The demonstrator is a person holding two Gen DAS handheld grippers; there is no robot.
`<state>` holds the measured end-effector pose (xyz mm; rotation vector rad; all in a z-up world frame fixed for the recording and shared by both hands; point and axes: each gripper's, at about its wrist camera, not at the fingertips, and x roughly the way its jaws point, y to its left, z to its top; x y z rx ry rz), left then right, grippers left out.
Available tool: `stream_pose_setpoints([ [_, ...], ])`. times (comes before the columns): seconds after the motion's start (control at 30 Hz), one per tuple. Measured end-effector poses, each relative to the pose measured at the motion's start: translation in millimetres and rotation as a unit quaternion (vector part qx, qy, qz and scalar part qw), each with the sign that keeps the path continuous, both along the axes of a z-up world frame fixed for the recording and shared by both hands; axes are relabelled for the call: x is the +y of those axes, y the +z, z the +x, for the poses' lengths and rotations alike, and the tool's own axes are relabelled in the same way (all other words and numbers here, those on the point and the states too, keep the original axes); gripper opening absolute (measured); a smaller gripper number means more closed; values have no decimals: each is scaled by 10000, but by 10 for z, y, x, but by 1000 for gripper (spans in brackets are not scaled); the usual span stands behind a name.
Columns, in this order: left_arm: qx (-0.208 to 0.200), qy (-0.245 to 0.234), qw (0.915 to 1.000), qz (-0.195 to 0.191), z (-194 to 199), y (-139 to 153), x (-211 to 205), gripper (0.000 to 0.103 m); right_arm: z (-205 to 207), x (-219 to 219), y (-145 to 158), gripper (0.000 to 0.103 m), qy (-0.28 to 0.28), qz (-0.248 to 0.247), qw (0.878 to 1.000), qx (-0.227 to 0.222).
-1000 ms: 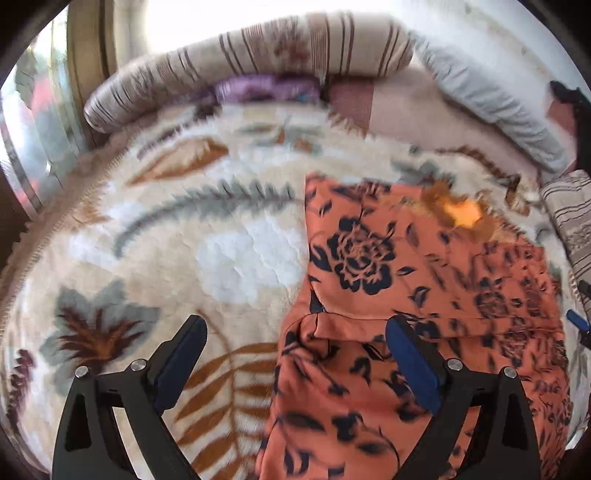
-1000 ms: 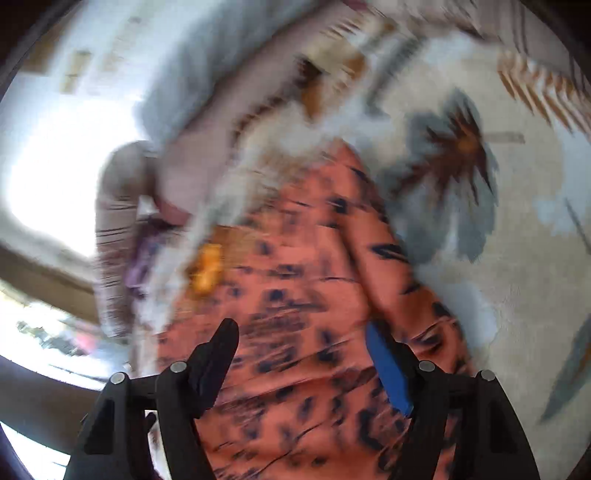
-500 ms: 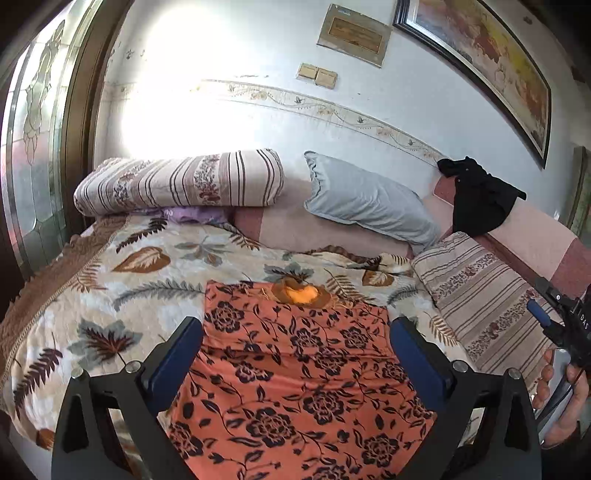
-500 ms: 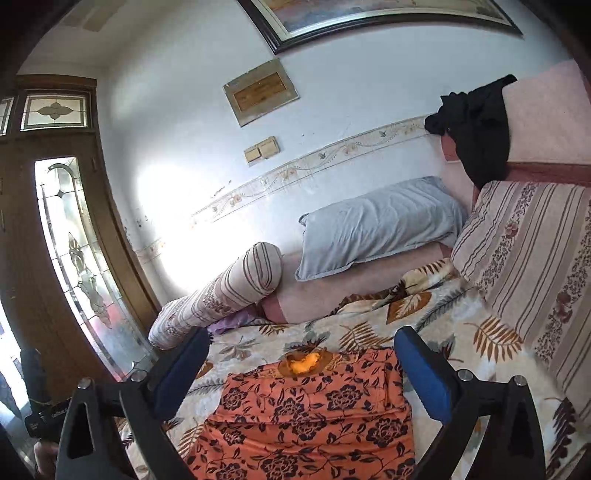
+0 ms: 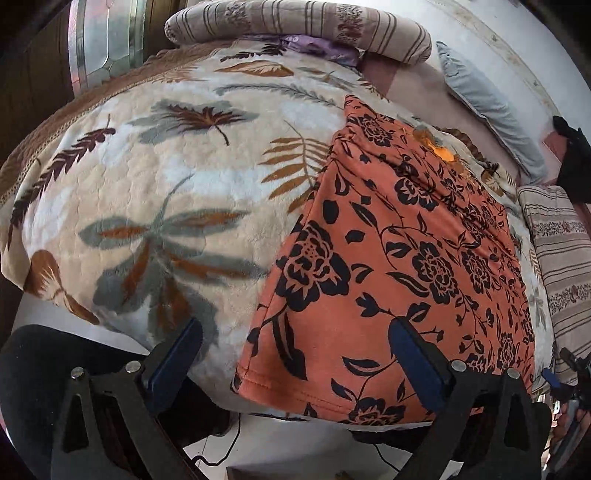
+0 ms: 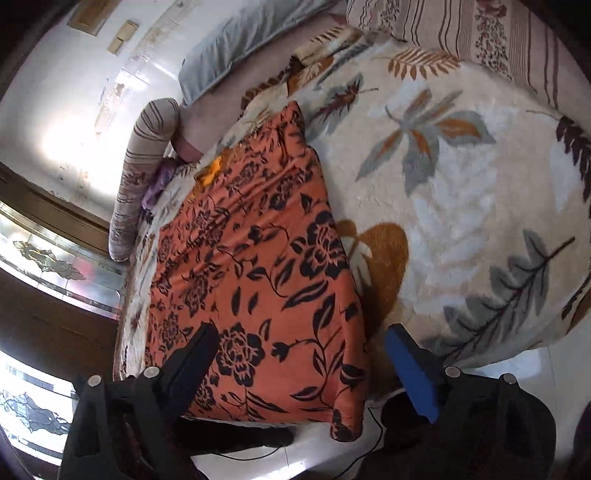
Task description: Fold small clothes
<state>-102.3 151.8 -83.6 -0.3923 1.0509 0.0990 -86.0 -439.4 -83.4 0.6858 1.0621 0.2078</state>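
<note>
An orange garment with a black flower print (image 5: 399, 258) lies spread flat on the leaf-patterned blanket (image 5: 155, 192), its hem hanging over the bed's near edge. My left gripper (image 5: 295, 354) is open and empty, above the garment's near left corner. In the right wrist view the same garment (image 6: 258, 266) reaches the bed edge. My right gripper (image 6: 301, 354) is open and empty, straddling the garment's near right corner.
A striped bolster (image 5: 295, 26) and a grey pillow (image 5: 491, 107) lie at the head of the bed. A striped cushion (image 5: 561, 266) sits at the right. A glass door (image 6: 44, 266) stands beside the bed. Cables (image 6: 354, 454) run on the white floor below.
Both grippers have dropped from a raised, level view of the room down to the garment's near hem corners. Both stay open.
</note>
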Motion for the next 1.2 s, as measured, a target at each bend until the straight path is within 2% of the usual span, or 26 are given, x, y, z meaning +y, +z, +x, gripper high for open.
stream_pose_setpoints([
  [0.13,213,-48,9997,-57,62,-134,-31,100,66,57,-176,86,153,-120,9988,457],
  [0.2,406,42,9991,-76,76,-215,8,100,72,84,-229,80,184,-118,9984,517],
  [0.27,547,99,9983,-158,78,-281,65,97,63,103,-279,80,219,-156,9977,619],
  [0.33,650,71,9976,-213,81,-339,90,87,59,108,-309,79,242,-217,9969,712],
  [0.37,664,80,9977,-124,69,-338,92,81,62,96,-304,79,222,-222,9969,724],
  [0.53,678,41,9977,-24,38,-322,83,79,65,83,-320,78,228,-289,9963,777],
  [0.63,691,43,9976,14,45,-323,80,79,35,77,-320,68,257,-294,9956,846],
  [0.73,714,-3,9974,64,94,-340,58,78,0,69,-354,49,324,-245,9941,1004],
  [0.77,721,-25,9973,122,96,-338,51,75,-8,71,-350,40,354,-263,9938,1023],
  [0.8,731,-26,9971,211,102,-334,48,65,-17,74,-357,36,393,-214,9933,1062],
  [0.87,718,-24,9972,198,132,-314,63,51,-16,84,-376,35,427,-181,9927,1112],
  [0.93,640,-68,9979,58,127,-242,101,7,-9,89,-358,35,413,-71,9932,1088],
  [0.97,606,-125,9981,-70,140,-204,102,7,-9,98,-338,35,413,-14,9936,1051],
  [1.03,589,-161,9981,10,171,-178,62,7,-13,96,-295,38,347,3,9948,960],
  [1.07,602,-180,9980,68,193,-197,40,10,-6,72,-305,46,259,-31,9951,955],
  [1.1,645,-189,9976,160,215,-229,13,24,7,52,-342,62,205,-66,9946,1016],
  [1.2,566,-357,9974,283,235,-271,-81,49,19,65,-352,62,234,-29,9950,969],
])
